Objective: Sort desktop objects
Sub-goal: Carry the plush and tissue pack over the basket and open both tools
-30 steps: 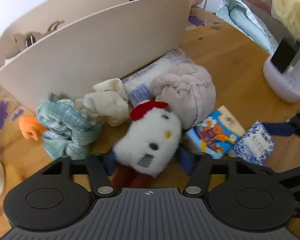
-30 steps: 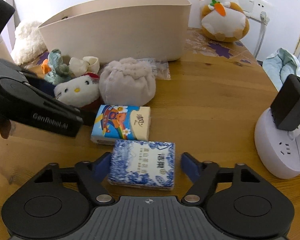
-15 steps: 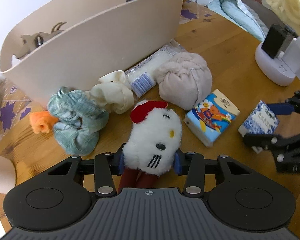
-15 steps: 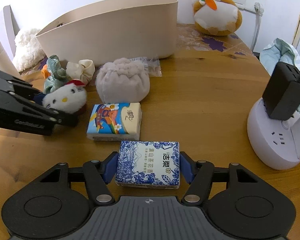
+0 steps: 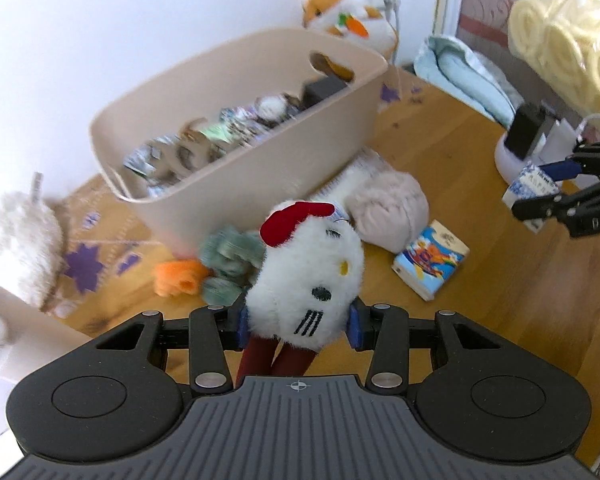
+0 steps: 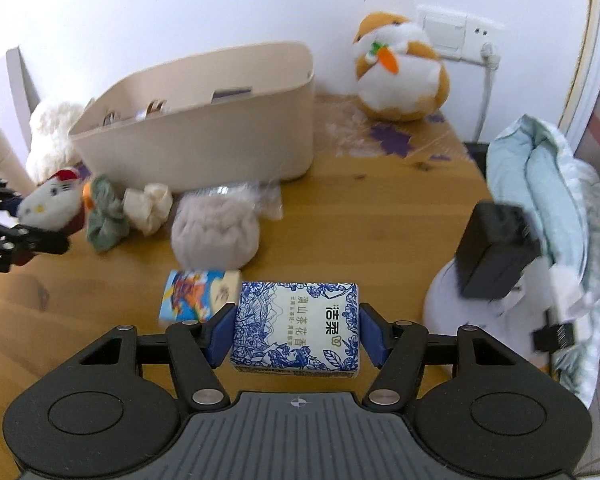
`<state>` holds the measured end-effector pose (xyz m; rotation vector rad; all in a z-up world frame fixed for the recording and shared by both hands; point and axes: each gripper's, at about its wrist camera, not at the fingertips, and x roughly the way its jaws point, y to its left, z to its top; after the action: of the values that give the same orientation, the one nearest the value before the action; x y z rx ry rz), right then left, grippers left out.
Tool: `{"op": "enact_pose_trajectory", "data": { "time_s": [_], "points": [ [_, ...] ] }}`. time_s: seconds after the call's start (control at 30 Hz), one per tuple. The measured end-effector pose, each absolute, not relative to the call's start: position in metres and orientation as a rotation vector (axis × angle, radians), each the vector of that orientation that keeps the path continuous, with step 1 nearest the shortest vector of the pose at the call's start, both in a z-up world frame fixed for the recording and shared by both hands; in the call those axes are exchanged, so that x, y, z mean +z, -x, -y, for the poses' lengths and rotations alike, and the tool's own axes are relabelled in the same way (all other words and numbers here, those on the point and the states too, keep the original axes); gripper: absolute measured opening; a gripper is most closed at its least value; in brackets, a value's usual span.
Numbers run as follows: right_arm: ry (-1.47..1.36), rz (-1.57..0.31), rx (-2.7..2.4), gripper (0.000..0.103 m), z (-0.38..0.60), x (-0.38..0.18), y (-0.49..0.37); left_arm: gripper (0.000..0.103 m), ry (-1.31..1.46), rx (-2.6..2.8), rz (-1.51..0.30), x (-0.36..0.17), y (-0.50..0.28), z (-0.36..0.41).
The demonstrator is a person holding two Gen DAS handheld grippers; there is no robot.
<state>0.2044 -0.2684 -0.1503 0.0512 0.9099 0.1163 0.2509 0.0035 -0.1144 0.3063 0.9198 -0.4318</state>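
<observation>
A: Now, left gripper [image 5: 296, 324]?
B: Clamped on the white plush cat with red bow [image 5: 306, 268], raised off the wooden table [image 5: 480, 292].
A: Right gripper [image 6: 296, 334]?
B: Pads grip the blue-and-white tissue pack [image 6: 296, 330]; beige plastic bin [image 6: 204, 136] at eleven o'clock.

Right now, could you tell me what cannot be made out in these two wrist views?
- Contents of the beige bin: blurred in the left wrist view; mostly hidden by its wall in the right.
- Red lower part of the white cat plush: cut off by the left gripper body.
- Cartoon tissue pack: partly behind the blue-and-white tissue pack held by the right gripper.
- Black adapter: motion-blurred.
</observation>
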Motion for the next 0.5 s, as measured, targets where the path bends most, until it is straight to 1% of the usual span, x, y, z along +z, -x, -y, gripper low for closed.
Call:
{"op": "enact_pose_trajectory", "data": {
  "time_s": [0.27, 0.5],
  "points": [
    [-0.073, -0.796, 0.072, 0.061, 0.288, -0.114, -0.232, 0.045, -0.256, -0.346, -0.841, -0.078, -0.269, -0.032],
    [-0.060, -0.694, 0.073, 0.061, 0.290, -0.079, -0.274, 0.045, -0.158, -0.302, -0.780, -0.047, -0.301, -0.034]
  ]
}}
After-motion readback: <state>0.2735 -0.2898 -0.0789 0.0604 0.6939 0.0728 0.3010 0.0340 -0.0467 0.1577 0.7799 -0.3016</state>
